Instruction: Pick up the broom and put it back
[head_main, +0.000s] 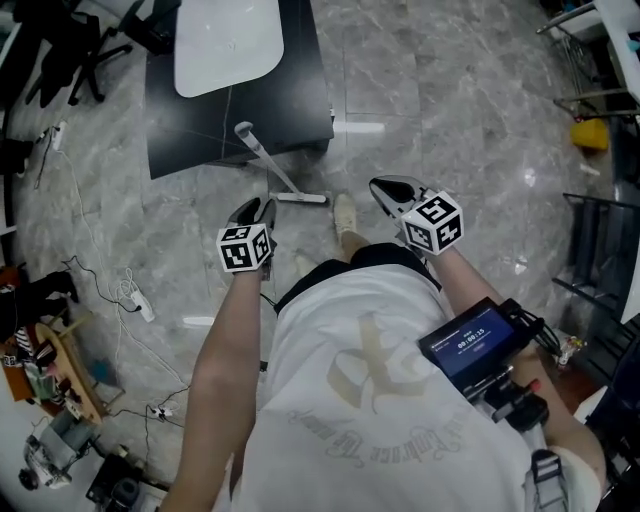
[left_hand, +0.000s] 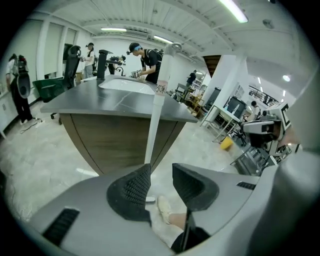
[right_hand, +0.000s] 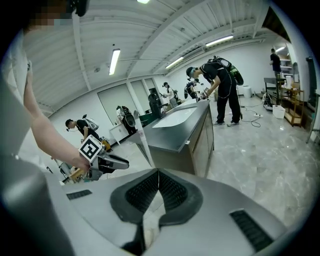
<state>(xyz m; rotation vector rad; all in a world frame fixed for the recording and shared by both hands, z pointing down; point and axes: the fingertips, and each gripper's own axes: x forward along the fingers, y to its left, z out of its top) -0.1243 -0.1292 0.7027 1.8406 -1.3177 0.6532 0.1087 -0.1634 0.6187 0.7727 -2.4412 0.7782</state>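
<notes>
Here the white long-handled broom (head_main: 272, 168) leans against the dark grey worktop (head_main: 200, 125), head on the marble floor (head_main: 450, 130); left tongs (left_hand: 161, 182) stand apart, empty, near it; right tongs (right_hand: 158, 186) pressed together on nothing

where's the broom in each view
Head view: broom upper centre, leaning on the dark counter.
Left gripper view: broom at centre, rising above the jaws.
Right gripper view: broom left of centre, at the counter's corner.
Shared landmark: the counter with its white basin.
</notes>
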